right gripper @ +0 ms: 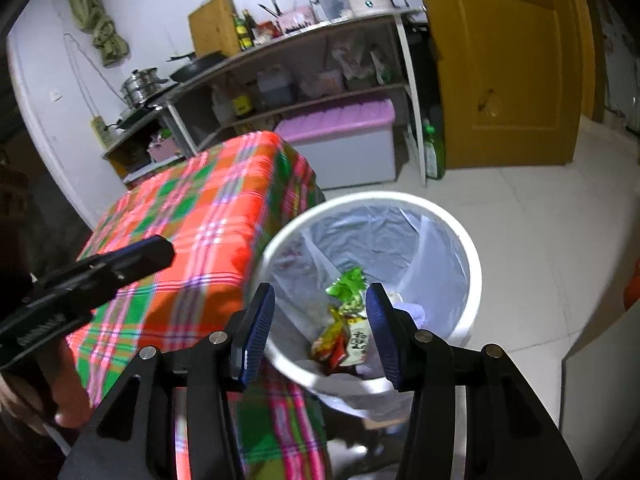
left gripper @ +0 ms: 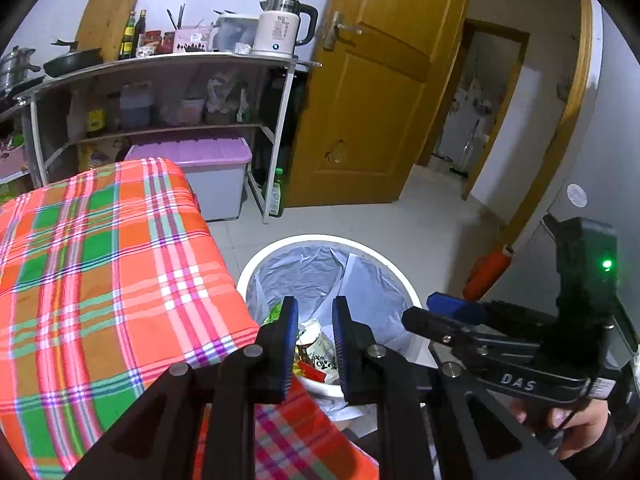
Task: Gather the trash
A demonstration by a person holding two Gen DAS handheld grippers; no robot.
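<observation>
Room: small kitchen corner, pale tiled floor, white walls, both cameras looking down over the bin.
Left gripper: black frame, blue ribbed pads, jaws narrow with a small gap and nothing between them; hangs over the near rim of the bin, beside the table edge.
Right gripper: same build, jaws spread wide, empty; held above the bin opening. Left view shows it from the side, green light lit on its body, a hand on the grip.
Trash bin: round white plastic bin with translucent liner bag, stands on the floor, touching or just beside the table corner, cannot tell which.
Trash: crumpled snack wrappers, green, yellow, red and one white with black print, lie in a heap at the bottom of the bin, seen through the gap of both grippers.
Table: low table under an orange, green and pink plaid cloth, left of the bin, cloth hangs over the near edge.
Storage box: grey plastic box with lilac lid, on the floor behind the table, under the shelf.
Green bottle: upright on the floor by the shelf leg.
Shelf: white metal rack, jars and bags on the middle level, too blurred to name.
Rack top: white electric kettle with black handle, sauce bottles, wooden cutting board leaning on the wall, black frying pan.
Door: yellow-brown wooden door, swung open, right of the shelf.
</observation>
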